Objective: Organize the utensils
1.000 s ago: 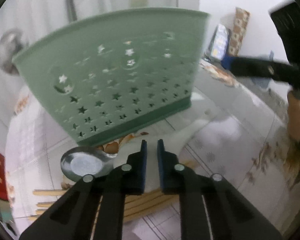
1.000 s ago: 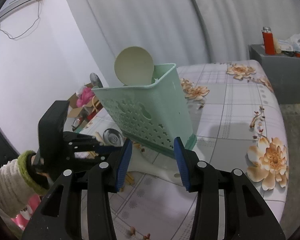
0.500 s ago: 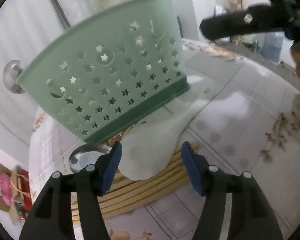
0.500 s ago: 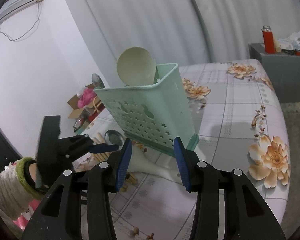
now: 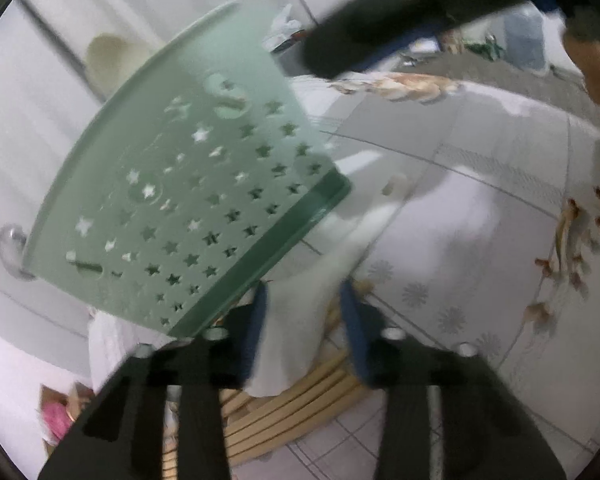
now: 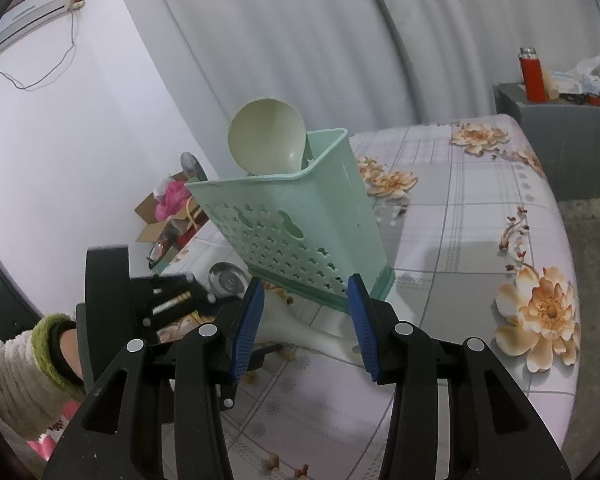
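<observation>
Since a second ago, rolled and dropped closer over the white rice paddle [image 5: 296,328], with the green utensil holder [image 5: 188,200] now tilted across the upper left of the left wrist view. Left gripper [image 5: 302,320] closing, blue pads either side of the paddle's broad blade; contact too blurred to tell. Beneath the blade, a bundle of wooden chopsticks [image 5: 300,404] on the floral tablecloth [image 5: 480,280]. From the right wrist view: holder [image 6: 300,216] upright at centre, a cream ladle [image 6: 266,140] and a metal spoon [image 6: 194,166] standing in it; another metal spoon [image 6: 226,280] lying at its lower left. Right gripper [image 6: 306,320] part open, empty, unmoved
</observation>
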The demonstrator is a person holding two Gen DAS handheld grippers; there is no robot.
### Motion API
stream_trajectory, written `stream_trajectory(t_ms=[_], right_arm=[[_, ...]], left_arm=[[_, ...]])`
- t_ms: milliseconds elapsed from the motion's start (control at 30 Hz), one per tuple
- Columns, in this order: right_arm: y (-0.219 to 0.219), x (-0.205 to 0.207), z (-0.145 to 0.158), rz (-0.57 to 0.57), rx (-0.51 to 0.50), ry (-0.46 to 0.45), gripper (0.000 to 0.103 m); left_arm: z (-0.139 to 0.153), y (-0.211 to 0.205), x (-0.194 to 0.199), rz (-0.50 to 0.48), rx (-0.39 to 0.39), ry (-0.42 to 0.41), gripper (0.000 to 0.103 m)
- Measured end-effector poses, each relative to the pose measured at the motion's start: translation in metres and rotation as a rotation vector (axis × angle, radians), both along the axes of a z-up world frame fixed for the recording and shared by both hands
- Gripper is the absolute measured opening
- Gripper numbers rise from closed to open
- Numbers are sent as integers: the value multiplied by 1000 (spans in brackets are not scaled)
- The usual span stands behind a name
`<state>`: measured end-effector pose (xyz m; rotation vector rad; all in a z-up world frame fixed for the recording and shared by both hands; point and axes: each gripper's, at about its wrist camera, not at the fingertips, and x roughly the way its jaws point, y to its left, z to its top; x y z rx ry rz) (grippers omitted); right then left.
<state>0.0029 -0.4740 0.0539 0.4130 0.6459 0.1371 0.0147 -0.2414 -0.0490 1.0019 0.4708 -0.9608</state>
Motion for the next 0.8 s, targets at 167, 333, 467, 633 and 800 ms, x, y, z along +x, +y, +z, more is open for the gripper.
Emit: stream_trajectory(t_ms=[167,333,467,633,800], right_arm=[[-4,-3,2,-12,4,-7,42],[-6,-3,1,-19,14,-9,42],[-6,-4,2,-18,19,-10,42],[-6,-6,3,-11,17,-15,42],[-3,-2,-1,15,37,-2,44]], left_arm=[[-7,6,-31,-60,43,-167,7],[-3,7,-41,-36,-2,-263,7],[6,11,-31,65,-74,-268,9],[23,30,-16,238,-197,-105,9],[35,74,31,495,-356,156,10]])
